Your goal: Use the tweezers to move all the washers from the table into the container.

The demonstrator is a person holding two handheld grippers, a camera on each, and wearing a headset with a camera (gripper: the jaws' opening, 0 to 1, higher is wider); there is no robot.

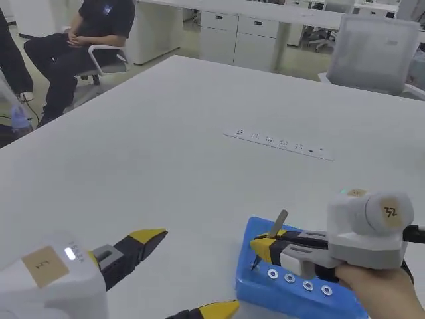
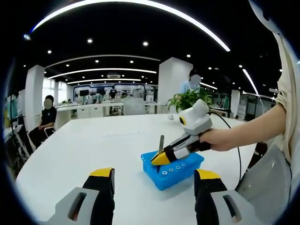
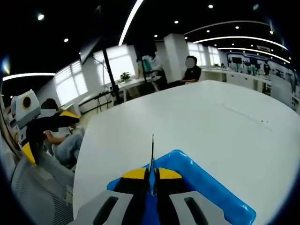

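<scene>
Head view: right tongs [image 1: 255,244] clamp the tweezers [image 1: 281,219] above the blue container [image 1: 249,282], which holds four washers [image 1: 290,278]. Left gripper view: left tongs [image 2: 154,174] spread wide. Right gripper view: tweezers' tips possibly bare; too thin to tell.

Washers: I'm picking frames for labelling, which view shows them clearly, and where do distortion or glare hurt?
Head view: washers crisp in the blue container, even light. Left gripper view: small, ceiling lights bowed by fisheye. Right gripper view: windows blown out, tweezers a thin dark line.
</scene>
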